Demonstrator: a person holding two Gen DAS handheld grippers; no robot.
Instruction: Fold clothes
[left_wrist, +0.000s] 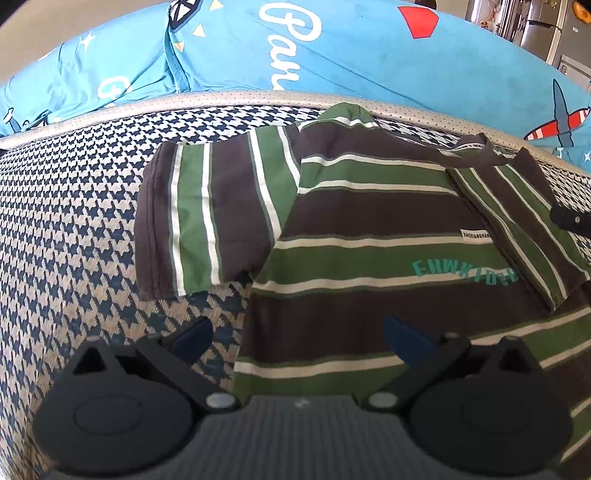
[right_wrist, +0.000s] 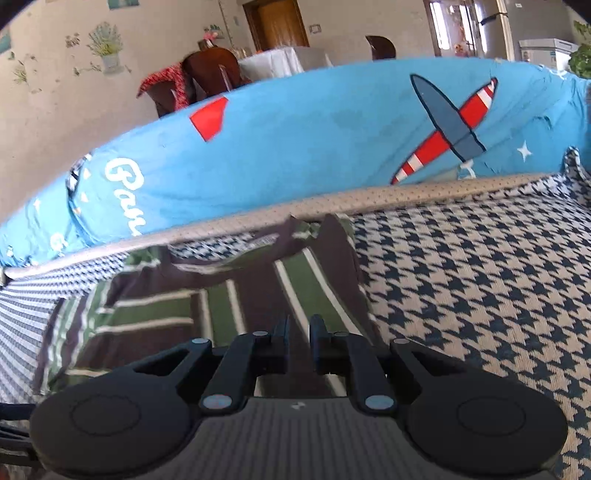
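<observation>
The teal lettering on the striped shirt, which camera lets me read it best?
The left wrist view. There the teal lettering curves across the striped shirt, sharp enough to make out letters, partly covered by a folded sleeve. The right wrist view shows only blurred stripes of the shirt; no lettering appears.

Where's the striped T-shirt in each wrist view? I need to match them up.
Left wrist: striped T-shirt fills centre and right, one sleeve spread left.
Right wrist: it lies lower left to centre, under the right gripper.
Shared landmark: the blue cushion behind it.
</observation>
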